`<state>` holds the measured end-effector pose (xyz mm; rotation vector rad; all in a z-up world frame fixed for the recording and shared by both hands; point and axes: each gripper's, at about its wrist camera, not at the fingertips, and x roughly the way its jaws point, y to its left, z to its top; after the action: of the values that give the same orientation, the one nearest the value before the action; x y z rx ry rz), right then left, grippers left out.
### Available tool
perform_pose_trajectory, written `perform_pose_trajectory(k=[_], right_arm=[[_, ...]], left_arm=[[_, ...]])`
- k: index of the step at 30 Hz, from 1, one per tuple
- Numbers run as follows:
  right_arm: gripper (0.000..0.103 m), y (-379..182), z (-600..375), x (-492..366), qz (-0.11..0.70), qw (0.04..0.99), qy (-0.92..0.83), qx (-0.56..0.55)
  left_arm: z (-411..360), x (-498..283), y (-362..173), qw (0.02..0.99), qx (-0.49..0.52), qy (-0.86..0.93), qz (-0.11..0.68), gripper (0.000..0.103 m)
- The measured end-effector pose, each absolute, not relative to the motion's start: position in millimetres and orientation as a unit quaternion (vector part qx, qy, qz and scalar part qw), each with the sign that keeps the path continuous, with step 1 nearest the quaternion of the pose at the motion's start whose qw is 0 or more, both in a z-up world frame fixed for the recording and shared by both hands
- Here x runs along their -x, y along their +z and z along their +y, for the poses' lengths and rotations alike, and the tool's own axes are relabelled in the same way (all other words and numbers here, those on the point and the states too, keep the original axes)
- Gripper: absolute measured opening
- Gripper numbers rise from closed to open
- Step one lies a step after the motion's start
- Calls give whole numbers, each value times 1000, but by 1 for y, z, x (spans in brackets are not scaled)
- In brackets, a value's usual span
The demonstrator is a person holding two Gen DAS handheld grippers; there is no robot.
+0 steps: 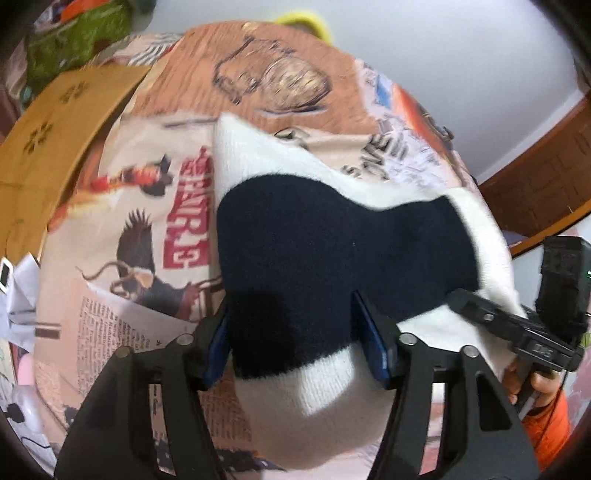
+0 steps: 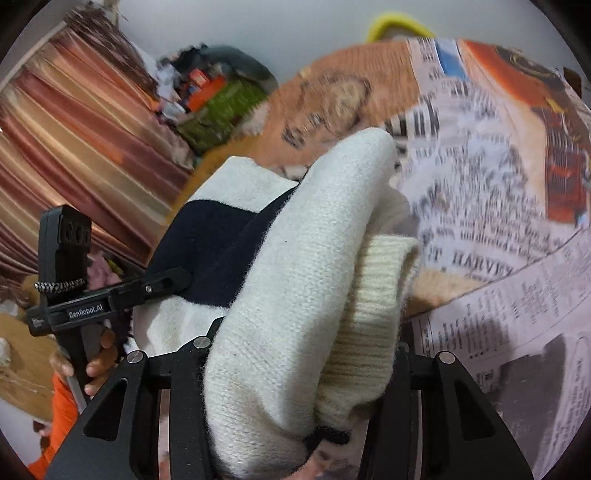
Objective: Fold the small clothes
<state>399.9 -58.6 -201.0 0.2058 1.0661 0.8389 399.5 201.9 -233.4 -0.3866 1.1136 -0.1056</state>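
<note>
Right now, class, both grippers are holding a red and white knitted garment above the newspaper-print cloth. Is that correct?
Not quite. The garment is navy and white, not red, as the left wrist view shows. The rest holds: the left gripper and right gripper both hold it above the newspaper-print cloth.

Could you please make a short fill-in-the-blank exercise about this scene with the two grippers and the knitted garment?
1. The garment between the left gripper fingers is white and ____.
2. The cloth under the garment, the table cover, is printed like a ____.
3. Beyond the cover's far edge, a curved ____ object shows.
4. The person's sleeve is ____.

Missing words: navy; newspaper; yellow; orange
</note>
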Motion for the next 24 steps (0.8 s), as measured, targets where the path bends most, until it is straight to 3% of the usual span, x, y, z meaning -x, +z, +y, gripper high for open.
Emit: perform_pose_trajectory(k=[6, 16, 20, 24], right_arm=[[55, -189, -62, -400, 499, 771, 391, -59], [56, -113, -56, -391, 373, 847, 376, 45], [55, -104, -38, -390, 350, 843, 406, 37], [55, -137, -19, -387, 373, 829, 413, 53]], left_arm=[[201, -389, -215, 854, 147, -20, 499, 69], [179, -372, -128, 923, 42, 11, 381, 69], [167, -383, -138, 919, 8, 25, 393, 69], [162, -393, -179, 894, 22, 16, 447, 69]])
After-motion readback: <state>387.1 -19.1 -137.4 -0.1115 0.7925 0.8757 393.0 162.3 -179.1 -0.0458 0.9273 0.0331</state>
